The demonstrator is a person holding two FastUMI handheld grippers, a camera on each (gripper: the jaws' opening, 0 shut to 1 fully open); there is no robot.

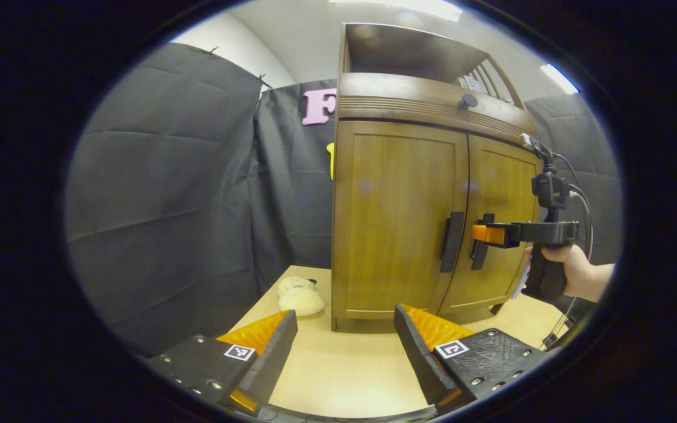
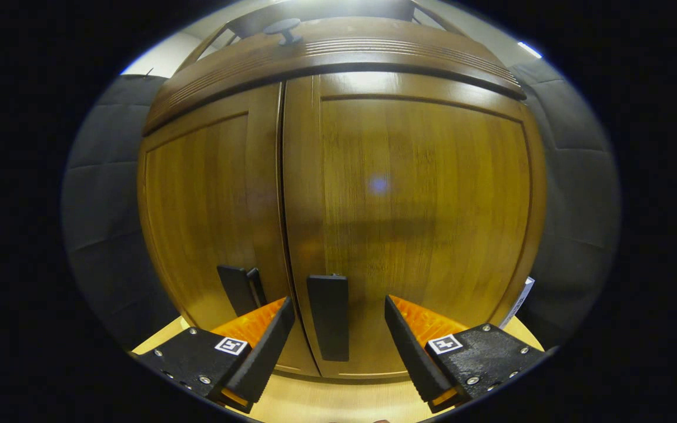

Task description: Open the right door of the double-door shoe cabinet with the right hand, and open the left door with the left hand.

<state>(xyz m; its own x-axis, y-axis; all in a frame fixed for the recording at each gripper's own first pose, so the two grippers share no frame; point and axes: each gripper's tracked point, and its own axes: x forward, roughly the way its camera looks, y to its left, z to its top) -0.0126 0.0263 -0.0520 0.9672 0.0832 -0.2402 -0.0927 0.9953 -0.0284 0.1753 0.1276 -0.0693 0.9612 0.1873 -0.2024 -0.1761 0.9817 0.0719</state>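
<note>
The shoe cabinet (image 1: 432, 217) is stood on the pale table (image 1: 338, 376) with both doors shut, the two dark handles set side by side at the centre seam so that each can be taken from its own side. In the right gripper view, the right gripper (image 2: 338, 332) is held with its jaws apart and the right door handle (image 2: 328, 317) lies between them, somewhat nearer the left finger; no finger is seen pressing on it yet. This placement is judged to prepare a close on the handle before the right door (image 2: 415, 223) is pulled. The left door handle (image 2: 240, 289) is left just outside the jaws, beyond the left finger.

In the left gripper view, the left gripper (image 1: 344, 346) is kept well back from the cabinet, jaws wide apart and empty, with the left door (image 1: 397, 217) ahead of and above the gap. It is judged to be held in waiting, since the right door is to be opened first. A pair of fluffy slippers (image 1: 298, 296) is seen beside the cabinet, beyond the left finger.
</note>
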